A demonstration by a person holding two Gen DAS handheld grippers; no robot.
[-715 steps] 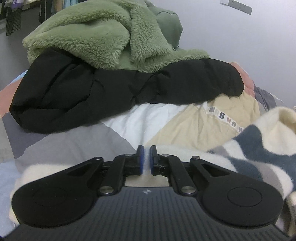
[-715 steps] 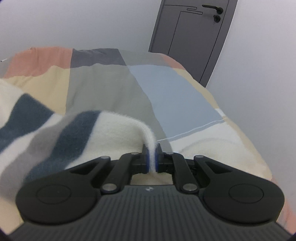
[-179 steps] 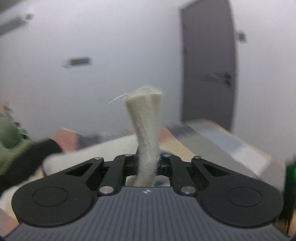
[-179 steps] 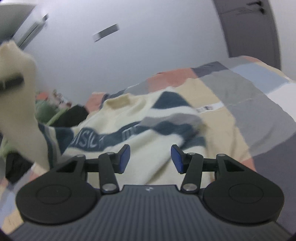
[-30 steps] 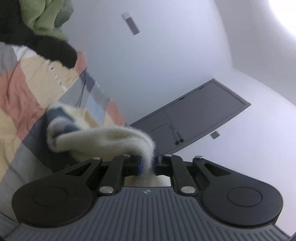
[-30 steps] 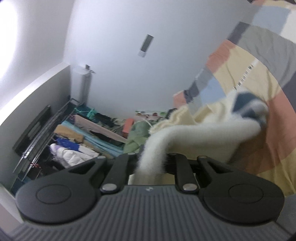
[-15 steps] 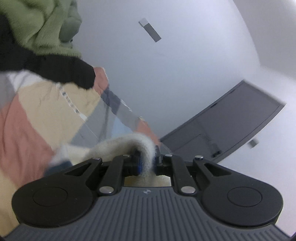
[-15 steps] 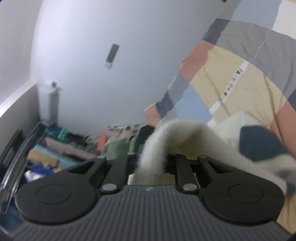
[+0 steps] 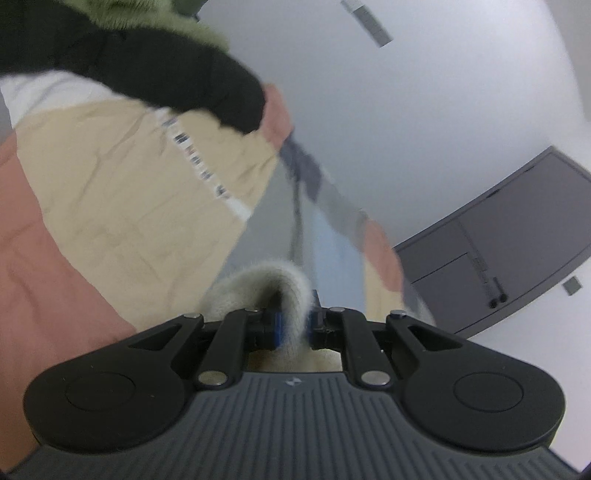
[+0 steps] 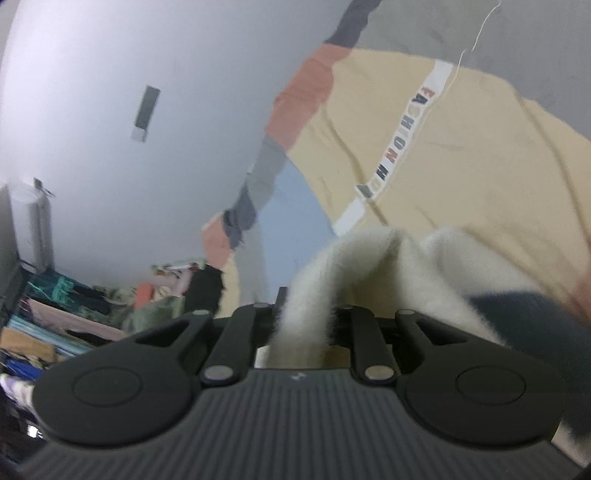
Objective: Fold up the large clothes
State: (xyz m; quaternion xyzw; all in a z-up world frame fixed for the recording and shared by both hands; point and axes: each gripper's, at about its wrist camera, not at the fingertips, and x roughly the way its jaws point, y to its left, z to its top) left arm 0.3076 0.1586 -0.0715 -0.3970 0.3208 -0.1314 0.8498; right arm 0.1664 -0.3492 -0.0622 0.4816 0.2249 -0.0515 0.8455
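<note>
Nearest the lens, the left gripper (image 9: pixel 294 328) has its jaws nearly together, pinching a thick fold of the cream fleece garment (image 9: pixel 258 286). The right gripper (image 10: pixel 304 325) likewise clamps a bunched edge of it, jaws barely apart. In the right wrist view the cloth (image 10: pixel 424 266) trails away over the patchwork bedspread (image 10: pixel 461 147), a dark stripe showing (the rest of it is out of view). So the fold looks to be mid-way: both edges are gripped and held above the bedspread, not yet laid flat or released. Farther along the bedspread (image 9: pixel 110 192), a black garment (image 9: pixel 177 74) and a green fleece (image 9: pixel 147 18) lie heaped, seemingly unfolded.
</note>
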